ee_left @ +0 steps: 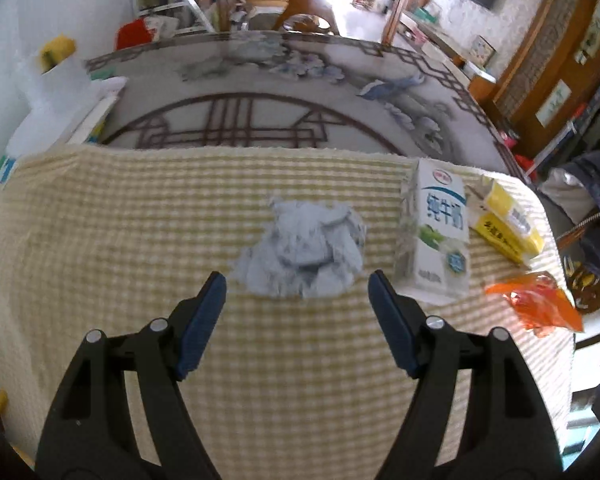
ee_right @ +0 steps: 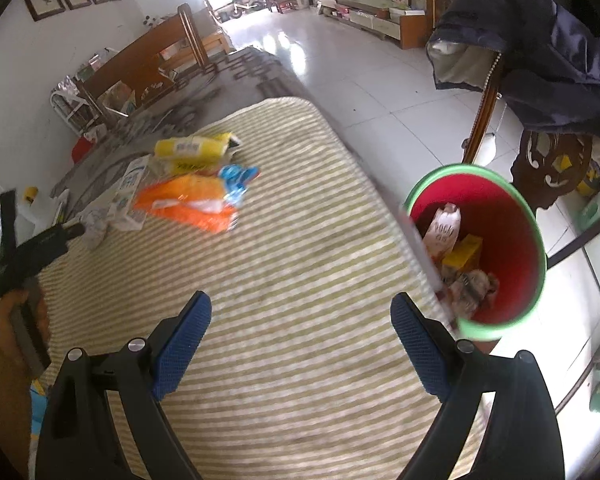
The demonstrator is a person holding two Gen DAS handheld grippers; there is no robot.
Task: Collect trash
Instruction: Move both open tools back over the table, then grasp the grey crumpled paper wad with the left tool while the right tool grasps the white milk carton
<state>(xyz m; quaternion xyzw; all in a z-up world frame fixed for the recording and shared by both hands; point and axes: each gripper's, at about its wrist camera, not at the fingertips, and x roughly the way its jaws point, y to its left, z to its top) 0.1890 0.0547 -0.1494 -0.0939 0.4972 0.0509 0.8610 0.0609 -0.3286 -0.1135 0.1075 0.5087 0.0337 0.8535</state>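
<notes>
Your left gripper (ee_left: 296, 280) wide and empty above crumpled tissue (ee_left: 302, 250) on checked cloth (ee_left: 120, 220), carton (ee_left: 436, 236) just right, your right gripper (ee_right: 300, 312) wide over bare cloth, red bin (ee_right: 500, 240) beside table edge, glossy tile floor (ee_right: 340, 60).

Both wrist views angled down, sharing checked cloth (ee_left: 100, 220)

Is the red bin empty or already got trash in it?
Not empty. The right wrist view looks down into the red bin beside the table: a printed wrapper, a yellow box and crumpled scraps lie inside.
</notes>
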